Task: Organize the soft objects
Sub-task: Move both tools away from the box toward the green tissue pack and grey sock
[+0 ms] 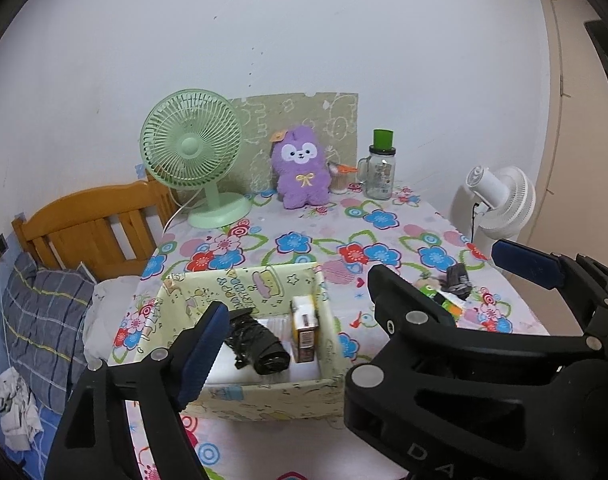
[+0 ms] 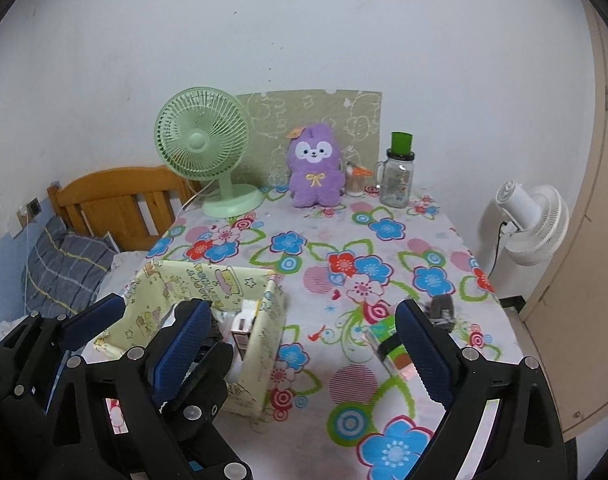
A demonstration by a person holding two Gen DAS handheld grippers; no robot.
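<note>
Two grippers hang low over the near end of a table spread with a floral cloth [image 2: 344, 236], both with fingers spread wide and nothing between them. On the left, the left gripper [image 1: 360, 292] sits over a pale yellow cartoon-print box [image 1: 244, 280]; inside lie a crumpled black bundle [image 1: 260, 344] and a small upright carton [image 1: 304, 334]. The right gripper [image 2: 300, 344] straddles the box's right wall and the bare cloth beside it. Just past its right finger lie a green packet [image 2: 384, 330] and a small dark object [image 2: 442, 308], too small to identify. At the far edge stand a green desk fan [image 2: 202, 144], then the purple plush toy [image 2: 315, 170] upright against a patterned board, then a glass jar with a green lid [image 2: 398, 176]
</note>
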